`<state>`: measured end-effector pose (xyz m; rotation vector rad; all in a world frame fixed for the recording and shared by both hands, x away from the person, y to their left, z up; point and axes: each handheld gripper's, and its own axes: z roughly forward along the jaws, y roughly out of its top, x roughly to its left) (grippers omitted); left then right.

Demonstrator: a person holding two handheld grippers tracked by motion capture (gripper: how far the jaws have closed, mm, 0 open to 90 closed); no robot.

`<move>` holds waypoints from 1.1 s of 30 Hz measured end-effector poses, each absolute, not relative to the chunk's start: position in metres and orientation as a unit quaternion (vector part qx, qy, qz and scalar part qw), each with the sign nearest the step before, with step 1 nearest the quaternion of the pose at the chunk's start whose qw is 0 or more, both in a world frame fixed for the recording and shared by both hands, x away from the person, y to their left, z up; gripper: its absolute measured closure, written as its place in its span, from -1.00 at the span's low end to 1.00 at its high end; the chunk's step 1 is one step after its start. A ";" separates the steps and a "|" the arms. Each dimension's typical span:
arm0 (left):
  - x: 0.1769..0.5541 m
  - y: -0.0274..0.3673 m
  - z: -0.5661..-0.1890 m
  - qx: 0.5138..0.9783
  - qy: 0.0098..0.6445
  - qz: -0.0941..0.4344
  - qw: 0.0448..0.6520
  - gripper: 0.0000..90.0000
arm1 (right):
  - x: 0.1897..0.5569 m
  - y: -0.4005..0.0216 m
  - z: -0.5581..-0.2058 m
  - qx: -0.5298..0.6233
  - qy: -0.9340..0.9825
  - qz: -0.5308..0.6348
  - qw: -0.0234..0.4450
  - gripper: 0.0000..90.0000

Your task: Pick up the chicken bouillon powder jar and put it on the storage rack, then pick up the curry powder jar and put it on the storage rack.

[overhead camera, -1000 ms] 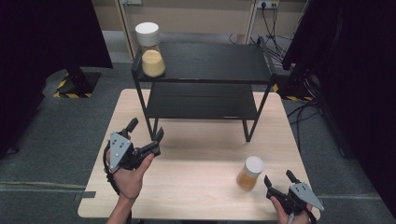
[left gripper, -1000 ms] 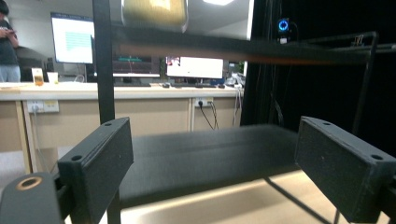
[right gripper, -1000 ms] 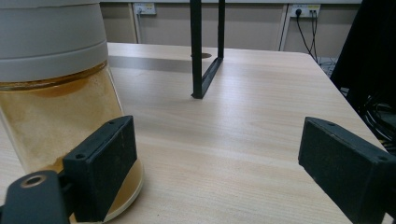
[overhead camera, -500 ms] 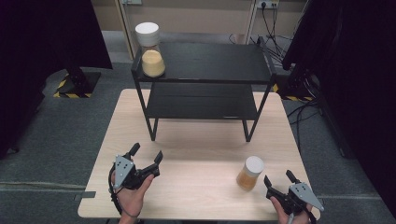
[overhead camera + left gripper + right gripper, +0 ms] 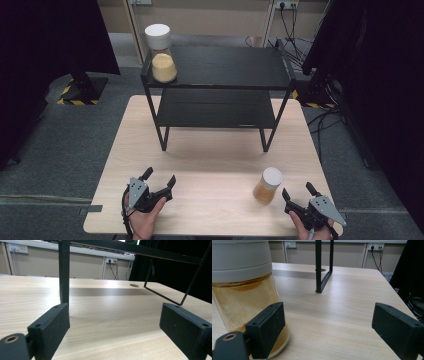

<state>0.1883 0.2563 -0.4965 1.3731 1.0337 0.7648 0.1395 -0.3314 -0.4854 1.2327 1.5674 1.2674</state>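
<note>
A white-lidded jar of amber powder (image 5: 267, 185) stands upright on the pale wooden table (image 5: 215, 160), near its front right corner, just ahead and to the left of the right gripper (image 5: 298, 199), whose jaws are spread wide with nothing clamped. In the right gripper view the jar (image 5: 244, 290) sits off to the left, just beyond the left pad (image 5: 268, 327), not between the two (the gap itself frames bare tabletop). A twin jar (image 5: 161, 53) is seen on the top left corner of the black two-tier rack (image 5: 225, 75) at the table's far side, so shelving the near jar is judged to be the work in hand. The left gripper (image 5: 159, 181) is held low over the front left of the table, its jaws having just been opening, nothing between them (image 5: 110, 322).

For a clean pick, the right gripper would best be shifted leftward until the jar is centred between the pads, then closed on the glass body below the lid, level and square, so that the jar is not nudged over or tilted when lifted.
</note>
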 end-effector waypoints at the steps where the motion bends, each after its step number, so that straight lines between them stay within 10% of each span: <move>1: 0.189 0.256 -0.497 0.591 0.443 0.329 0.588 -0.81 | 0.140 -0.332 -0.485 0.483 0.614 0.497 0.379 -0.74; 33: 0.192 0.258 -0.499 0.602 0.444 0.321 0.581 -0.83 | 0.138 -0.335 -0.487 0.473 0.617 0.506 0.374 -0.79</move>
